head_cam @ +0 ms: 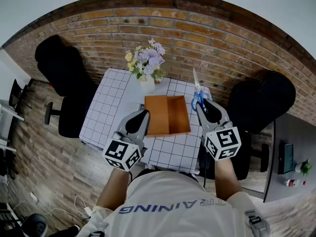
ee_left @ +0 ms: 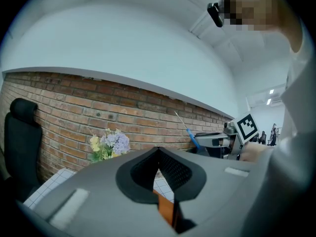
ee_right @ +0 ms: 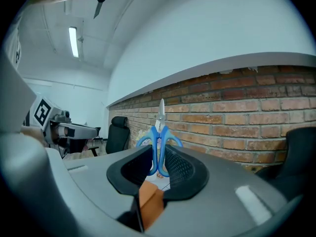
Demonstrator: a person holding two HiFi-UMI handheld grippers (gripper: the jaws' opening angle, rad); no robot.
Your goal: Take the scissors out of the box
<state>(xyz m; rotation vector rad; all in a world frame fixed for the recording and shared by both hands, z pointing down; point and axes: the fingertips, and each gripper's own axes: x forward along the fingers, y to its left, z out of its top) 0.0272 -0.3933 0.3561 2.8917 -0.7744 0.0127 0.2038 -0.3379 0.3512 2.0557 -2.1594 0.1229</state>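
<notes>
scissors (head_cam: 195, 85) clear of the box (head_cam: 173, 116), handles pinched in the right gripper (head_cam: 201, 102); left gripper (head_cam: 143, 114) jaws together, empty (only the set-down seems left)

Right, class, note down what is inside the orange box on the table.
Nothing visible inside the orange box: bare floor only. The scissors are up in the right gripper. The left gripper covers its left edge.

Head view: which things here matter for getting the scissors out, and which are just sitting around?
Part of the job:
scissors, held by the right gripper
open orange box
left gripper

Just lying about:
vase of flowers
checked table
black chairs
</notes>
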